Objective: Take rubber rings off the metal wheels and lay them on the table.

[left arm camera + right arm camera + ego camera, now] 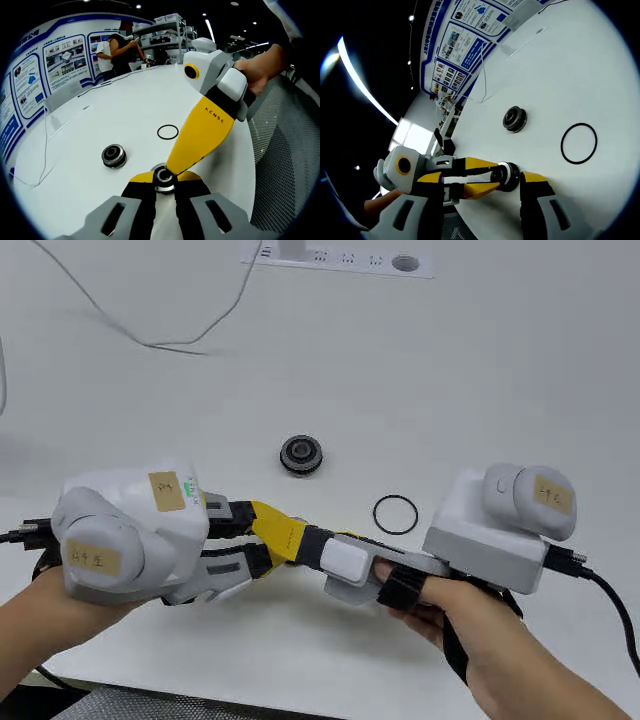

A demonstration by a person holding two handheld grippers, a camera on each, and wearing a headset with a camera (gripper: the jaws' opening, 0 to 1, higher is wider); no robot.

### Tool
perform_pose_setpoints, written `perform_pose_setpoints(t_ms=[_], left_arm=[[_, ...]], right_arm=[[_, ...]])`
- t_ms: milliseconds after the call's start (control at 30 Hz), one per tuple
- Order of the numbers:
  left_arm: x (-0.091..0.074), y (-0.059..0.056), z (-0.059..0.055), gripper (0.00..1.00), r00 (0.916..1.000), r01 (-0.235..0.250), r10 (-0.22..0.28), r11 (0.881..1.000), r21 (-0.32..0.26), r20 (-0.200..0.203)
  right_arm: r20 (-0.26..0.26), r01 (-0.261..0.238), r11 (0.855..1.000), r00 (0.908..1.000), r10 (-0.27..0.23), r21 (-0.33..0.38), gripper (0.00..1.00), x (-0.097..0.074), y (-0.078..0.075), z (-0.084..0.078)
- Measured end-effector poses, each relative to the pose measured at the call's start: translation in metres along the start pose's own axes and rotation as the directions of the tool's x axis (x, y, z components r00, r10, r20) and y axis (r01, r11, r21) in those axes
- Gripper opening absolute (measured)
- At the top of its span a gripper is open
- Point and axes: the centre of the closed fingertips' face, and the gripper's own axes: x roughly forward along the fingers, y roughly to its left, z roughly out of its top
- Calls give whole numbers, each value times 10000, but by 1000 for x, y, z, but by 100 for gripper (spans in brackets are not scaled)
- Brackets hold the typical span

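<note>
The left gripper (165, 176) pinches 1 metal wheel (164, 180); the right gripper (511, 181) — jaw lettered "ACNSC" — straddles it, grip not clear. 1 rubber ring (395, 514) lies on the table (480, 370), near a second wheel (301, 454).

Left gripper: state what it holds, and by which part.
A metal wheel, pinched on opposite sides of its outer edge between the jaw tips of the left gripper.
</note>
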Motion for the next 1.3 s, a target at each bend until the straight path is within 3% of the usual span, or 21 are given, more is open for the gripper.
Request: perform_pose_setpoints(t_ms=[167,200,233,367,533,1167,1300], left_arm=[[0,0,0,13,10000,0,-1,10000,-32,-15],[0,0,0,13,10000,0,0,10000,-18,-16],[0,0,0,13,10000,0,0,10000,-22,-18],[0,0,1,13,10000,1,-1,10000,-8,-35],[-1,0,1,13,10000,-6,6,10000,-6,-33],[0,1,0,13,10000,-42,42,10000,-50,-23],[0,1,0,13,10000,-42,42,10000,-43,-34]], right_arm=[[-269,-20,9999,9996,16,-152,63,0,2,-2],[-580,-126,9999,9982,128,36,63,-1,4,-6],[-404,-22,9999,9992,18,-99,62,-1,1,-3],[-525,-24,10000,9986,21,-55,60,-4,1,-6],[-359,-302,9995,9989,305,81,58,-6,4,-4],[-44,-473,9984,9989,475,300,48,-9,2,-3],[-76,-155,9998,9998,156,133,40,-9,-7,-4]])
